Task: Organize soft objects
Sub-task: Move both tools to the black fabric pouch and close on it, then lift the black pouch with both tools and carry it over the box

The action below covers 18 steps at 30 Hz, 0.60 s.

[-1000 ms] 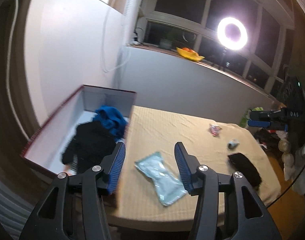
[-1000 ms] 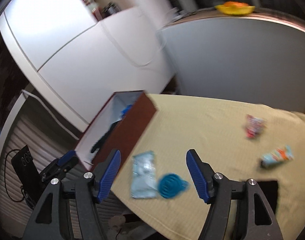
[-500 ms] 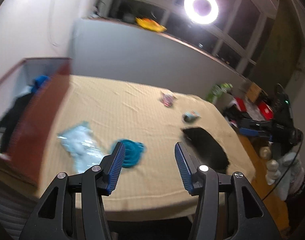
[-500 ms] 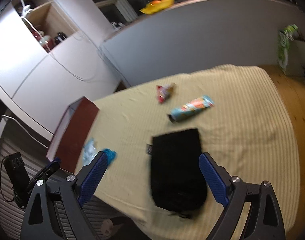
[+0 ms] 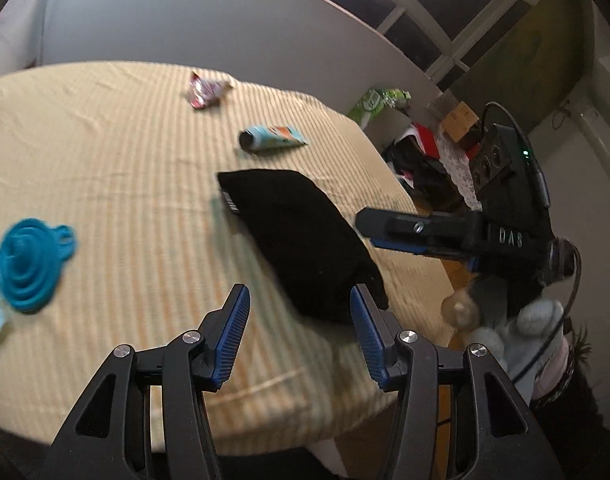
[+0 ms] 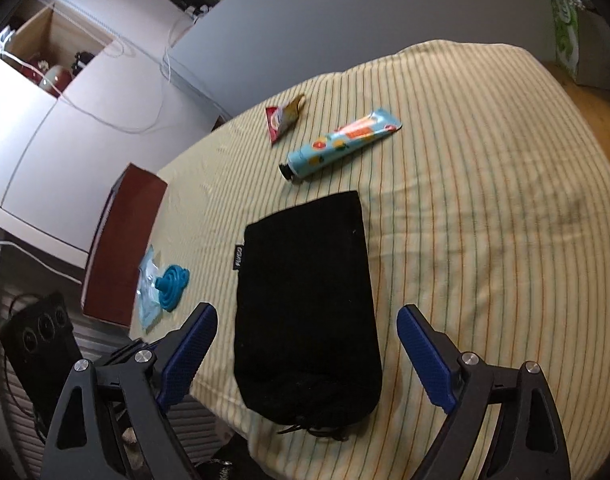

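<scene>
A black soft pouch lies on the striped yellow tablecloth near the front edge; it also shows in the left wrist view. My right gripper is open, its jaws spread on either side of the pouch's near end, just above it. My left gripper is open and empty, close to the pouch's near corner. The right gripper shows from the side in the left wrist view.
A teal folding funnel lies beside a clear plastic packet. A hand-cream tube and a red snack wrapper lie farther back. The red-brown box stands at the table's left end.
Both grippers swung right, away from the box, and came down close to the black pouch. The right jaws now straddle the pouch. The box has left the left wrist view.
</scene>
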Each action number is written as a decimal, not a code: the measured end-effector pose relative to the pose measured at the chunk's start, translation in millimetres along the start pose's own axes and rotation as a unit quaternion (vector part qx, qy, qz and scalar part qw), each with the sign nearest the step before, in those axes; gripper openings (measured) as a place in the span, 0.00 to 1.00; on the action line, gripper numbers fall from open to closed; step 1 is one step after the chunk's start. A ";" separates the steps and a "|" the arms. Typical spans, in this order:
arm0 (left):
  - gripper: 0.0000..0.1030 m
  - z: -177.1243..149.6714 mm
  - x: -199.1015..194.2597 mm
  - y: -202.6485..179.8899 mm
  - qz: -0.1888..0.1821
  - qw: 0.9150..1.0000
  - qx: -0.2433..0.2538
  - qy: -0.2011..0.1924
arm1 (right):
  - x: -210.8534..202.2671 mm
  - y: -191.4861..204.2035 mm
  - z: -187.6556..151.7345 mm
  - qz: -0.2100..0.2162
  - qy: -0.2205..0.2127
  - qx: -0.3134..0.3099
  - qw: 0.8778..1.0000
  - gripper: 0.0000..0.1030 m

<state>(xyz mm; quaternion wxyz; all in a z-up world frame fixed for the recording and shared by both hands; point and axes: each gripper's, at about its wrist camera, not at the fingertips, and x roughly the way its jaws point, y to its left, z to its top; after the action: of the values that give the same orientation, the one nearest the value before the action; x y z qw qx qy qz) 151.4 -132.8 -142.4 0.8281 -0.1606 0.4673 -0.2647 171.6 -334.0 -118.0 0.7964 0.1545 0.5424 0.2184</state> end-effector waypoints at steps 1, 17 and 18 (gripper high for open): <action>0.50 1.4 4.2 -1.4 0.000 1.000 -0.001 0.004 | 1.6 -0.2 -0.6 -0.002 0.001 -0.003 1.000 0.83; 0.41 4.0 38.0 -18.6 0.003 0.999 0.023 0.028 | 24.8 -15.0 -4.3 0.020 0.043 0.012 0.999 0.44; 0.40 4.6 38.2 -18.7 0.004 0.999 0.025 0.027 | 24.1 -14.9 -4.4 0.020 0.042 0.012 0.999 0.43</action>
<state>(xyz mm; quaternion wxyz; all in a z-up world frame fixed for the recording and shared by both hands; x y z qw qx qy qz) 166.1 -170.4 -156.8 0.8199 -0.1313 0.4833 -0.2775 177.8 -334.2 -146.0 0.7664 0.1657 0.5748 0.2343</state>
